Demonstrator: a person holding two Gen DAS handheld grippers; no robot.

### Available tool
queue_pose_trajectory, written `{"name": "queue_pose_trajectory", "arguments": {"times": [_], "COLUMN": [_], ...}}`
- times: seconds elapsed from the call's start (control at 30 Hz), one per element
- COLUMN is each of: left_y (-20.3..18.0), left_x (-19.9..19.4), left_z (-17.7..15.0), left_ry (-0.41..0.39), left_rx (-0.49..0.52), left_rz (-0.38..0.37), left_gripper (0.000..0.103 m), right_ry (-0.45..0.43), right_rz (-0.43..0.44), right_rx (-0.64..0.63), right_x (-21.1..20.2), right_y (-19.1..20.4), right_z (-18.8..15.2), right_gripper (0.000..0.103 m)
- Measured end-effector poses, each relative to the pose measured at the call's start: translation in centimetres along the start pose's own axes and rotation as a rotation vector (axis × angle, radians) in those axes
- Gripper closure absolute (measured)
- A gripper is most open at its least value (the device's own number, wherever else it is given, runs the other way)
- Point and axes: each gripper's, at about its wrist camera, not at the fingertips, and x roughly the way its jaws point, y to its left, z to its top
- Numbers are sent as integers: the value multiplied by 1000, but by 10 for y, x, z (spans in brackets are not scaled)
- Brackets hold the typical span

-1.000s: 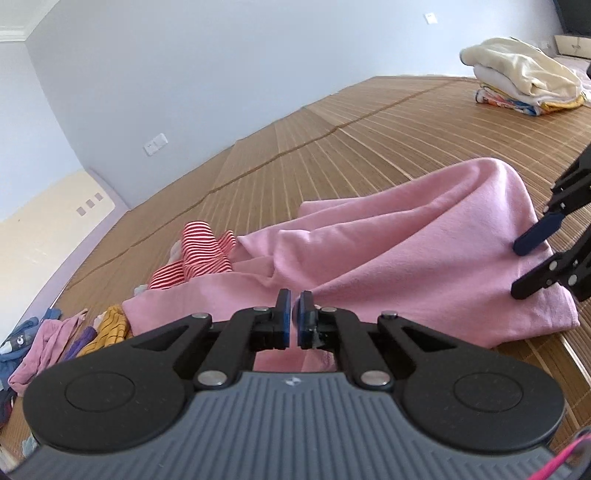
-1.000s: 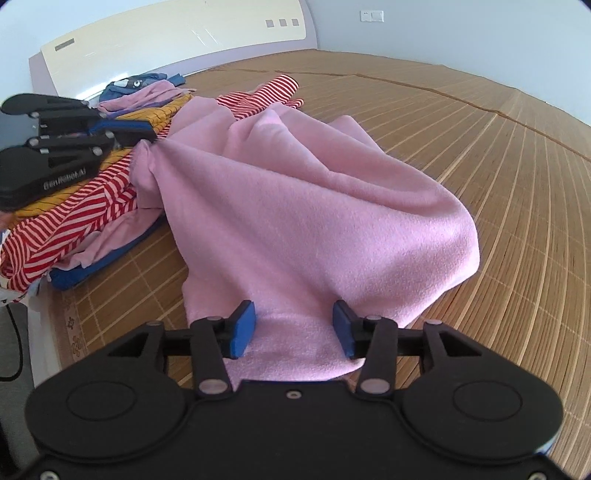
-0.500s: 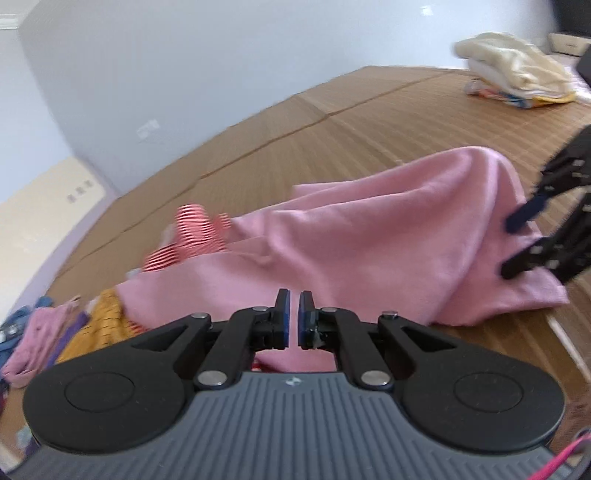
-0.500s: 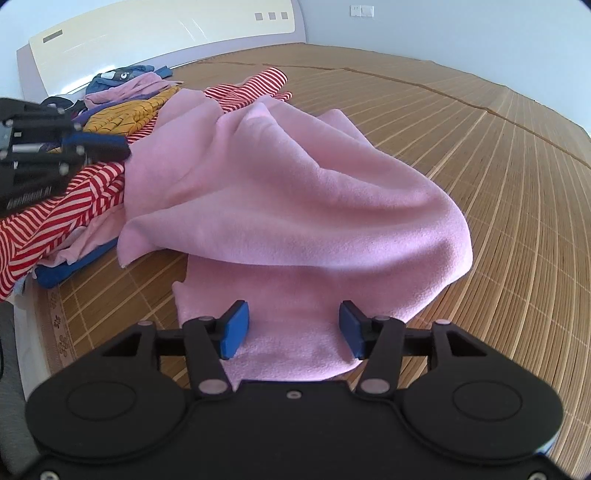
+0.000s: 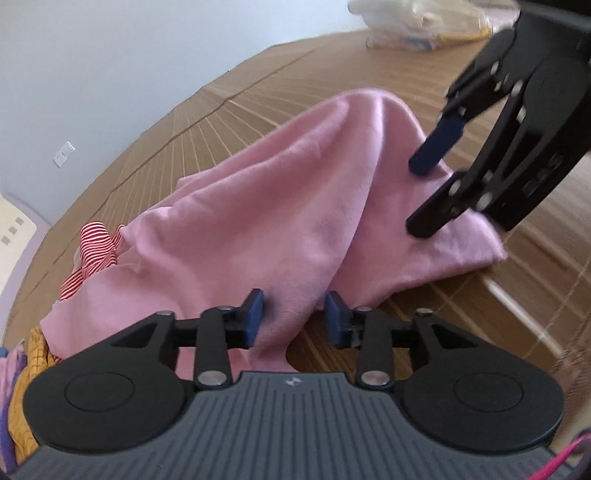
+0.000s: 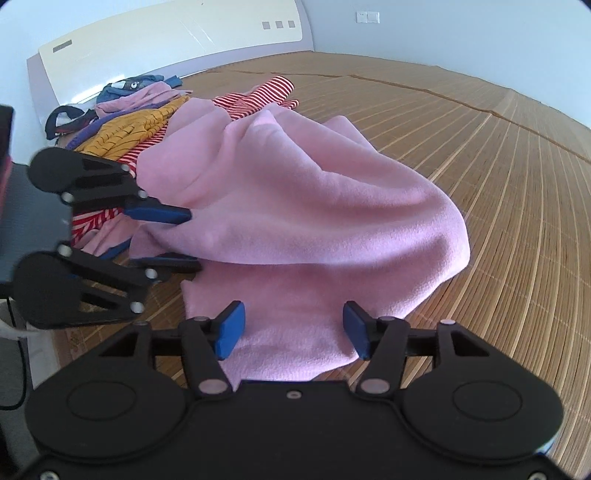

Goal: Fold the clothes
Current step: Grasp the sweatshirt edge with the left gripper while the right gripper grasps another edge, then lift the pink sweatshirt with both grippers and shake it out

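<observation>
A pink garment (image 5: 258,206) lies bunched and partly doubled over on the bamboo mat (image 5: 229,122). My left gripper (image 5: 295,319) is open, and a fold of the pink cloth hangs down between its blue pads without being pinched. My right gripper (image 5: 421,195) is open at the garment's right end, its fingers against the cloth. In the right wrist view the pink garment (image 6: 314,206) fills the middle. The right gripper (image 6: 293,328) is open over its near edge, and the left gripper (image 6: 190,240) stands open at the left side fold.
A heap of unfolded clothes lies past the pink garment: a red-striped top (image 6: 258,96), a yellow piece (image 6: 133,129) and blue and pink items by the headboard (image 6: 166,48). A folded stack (image 5: 417,22) sits far across the mat. The mat's edge (image 5: 517,302) runs close on the right.
My left gripper was shut on the pink cloth and has now opened, letting it go. It swung toward the right gripper, which stayed open.
</observation>
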Motion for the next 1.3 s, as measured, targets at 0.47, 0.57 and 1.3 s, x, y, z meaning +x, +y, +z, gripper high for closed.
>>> {"name": "queue_pose_trajectory", "arguments": {"times": [0.47,0.57,1.3], "left_y": [35,51,74], "left_x": [-51,-75,-143], "left_z": [34,41,46], "left_ry": [-198,-236,-297], "left_rx": [-53,-75,-155], "left_rz": [328,409,489], "left_gripper": [98,98,98], "right_ry": [-98,-110,-183], "right_rz": [11,9,86], "right_rx": [35,46,-173], "right_x": [-21,-25,5], "right_y": [-12,-17,59], "right_z": [-11,-14,4], "right_gripper": [32,32,64]}}
